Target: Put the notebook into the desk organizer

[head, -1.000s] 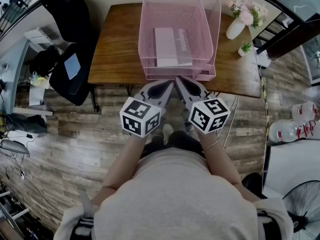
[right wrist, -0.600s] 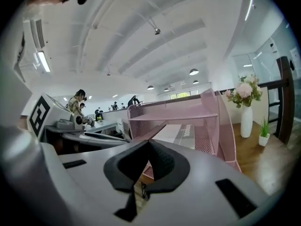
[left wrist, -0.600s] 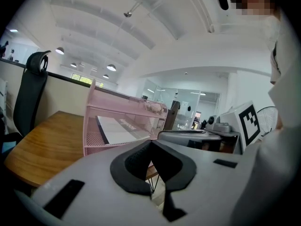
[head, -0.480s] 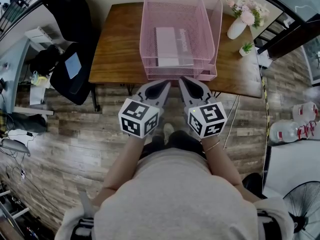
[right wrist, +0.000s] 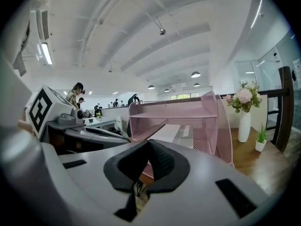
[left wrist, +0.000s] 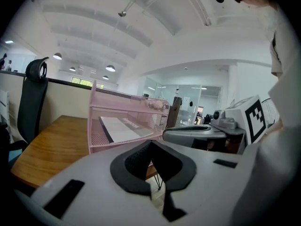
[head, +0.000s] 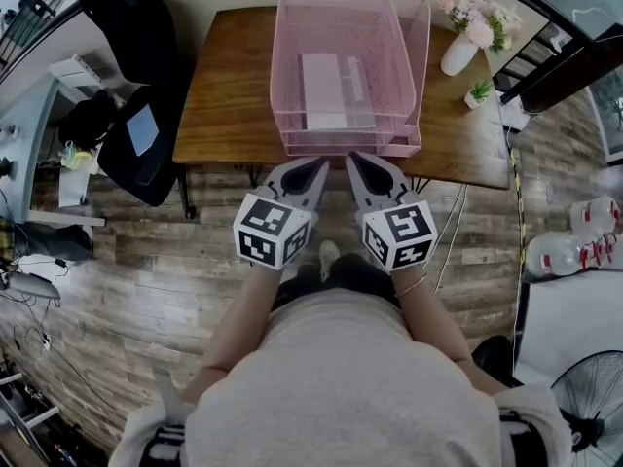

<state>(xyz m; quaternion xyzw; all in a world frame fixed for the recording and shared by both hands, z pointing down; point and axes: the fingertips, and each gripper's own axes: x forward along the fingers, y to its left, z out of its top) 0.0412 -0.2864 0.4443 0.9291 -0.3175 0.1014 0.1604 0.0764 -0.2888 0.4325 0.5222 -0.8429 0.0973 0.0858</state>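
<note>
The pink mesh desk organizer stands on the wooden desk, with the white and grey notebook lying flat inside one of its trays. In the gripper views the notebook shows inside the organizer. My left gripper and right gripper hover side by side off the desk's front edge, just short of the organizer. Both are shut with nothing between their jaws.
A white vase of pink flowers and a small potted plant stand at the desk's right end. A black office chair is left of the desk. Water bottles and a fan sit on the wooden floor to the right.
The right gripper has drawn slightly back and left toward the body. The left gripper has barely shifted. The notebook stays in the organizer.
</note>
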